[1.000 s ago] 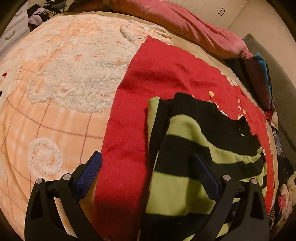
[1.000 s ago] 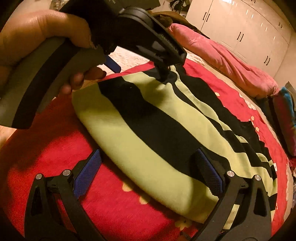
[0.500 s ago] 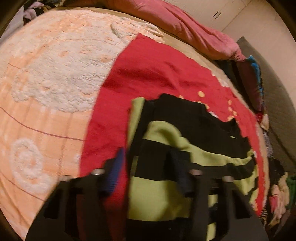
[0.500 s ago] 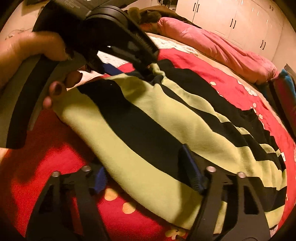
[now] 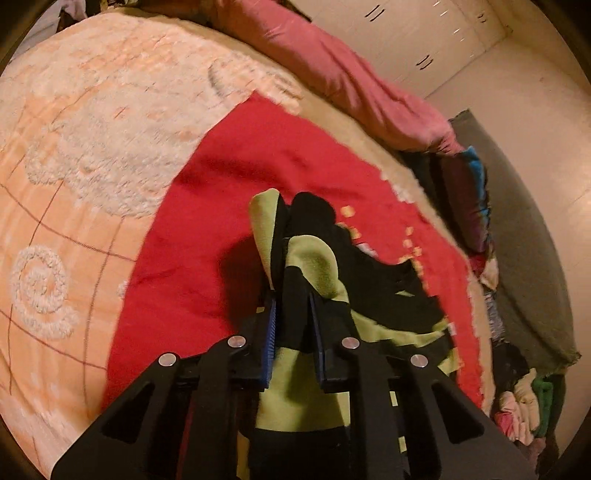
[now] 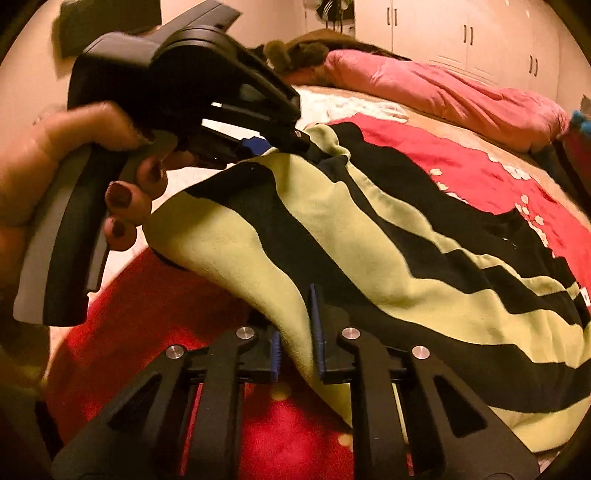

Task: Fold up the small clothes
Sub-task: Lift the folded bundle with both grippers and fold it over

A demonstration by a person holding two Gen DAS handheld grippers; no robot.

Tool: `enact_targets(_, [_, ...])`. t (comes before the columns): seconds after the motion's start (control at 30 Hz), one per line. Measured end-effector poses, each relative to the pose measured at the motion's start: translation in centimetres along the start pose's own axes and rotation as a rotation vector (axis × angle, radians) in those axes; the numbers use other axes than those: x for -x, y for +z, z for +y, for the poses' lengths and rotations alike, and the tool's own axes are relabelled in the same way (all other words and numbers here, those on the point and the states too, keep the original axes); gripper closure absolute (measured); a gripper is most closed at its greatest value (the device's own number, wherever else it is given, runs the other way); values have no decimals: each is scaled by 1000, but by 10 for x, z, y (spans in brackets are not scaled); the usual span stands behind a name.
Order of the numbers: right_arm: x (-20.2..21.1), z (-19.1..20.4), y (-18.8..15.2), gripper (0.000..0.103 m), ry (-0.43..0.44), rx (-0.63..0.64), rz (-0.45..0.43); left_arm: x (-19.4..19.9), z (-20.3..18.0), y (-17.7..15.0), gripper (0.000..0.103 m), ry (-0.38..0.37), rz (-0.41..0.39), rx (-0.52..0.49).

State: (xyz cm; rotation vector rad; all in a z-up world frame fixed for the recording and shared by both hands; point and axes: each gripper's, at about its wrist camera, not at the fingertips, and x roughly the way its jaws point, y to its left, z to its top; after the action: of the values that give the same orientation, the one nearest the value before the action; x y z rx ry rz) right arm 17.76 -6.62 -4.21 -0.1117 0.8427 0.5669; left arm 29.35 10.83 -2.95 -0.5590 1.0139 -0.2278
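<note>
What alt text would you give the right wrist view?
The right gripper pinches the near edge of a green-and-black striped garment lying on a red cloth, while the left gripper, held in a hand, grips its far corner.

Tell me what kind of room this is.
Most likely a bedroom: a bed with a peach bedspread, a pink duvet bunched along its far side, and white wardrobe doors on the wall behind.

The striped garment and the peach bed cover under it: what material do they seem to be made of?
The striped garment looks like soft matte fleece or brushed knit: it has a fuzzy surface and drapes in rounded folds with no sheen. The peach bed cover looks like plush textile with raised tufted loops forming white swirls, probably chenille-like. Neither fibre can be confirmed.
</note>
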Motion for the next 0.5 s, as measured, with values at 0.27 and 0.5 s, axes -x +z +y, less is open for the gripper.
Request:
enact_targets(0.27, [45,-39,-2,99,15,-119,-78,6,-85,-7,87,-124,0,-55])
enact_targets(0.5, [90,-85,-20,100,-3,-235,-138,-27,-174,-33,87,-209,74,-148])
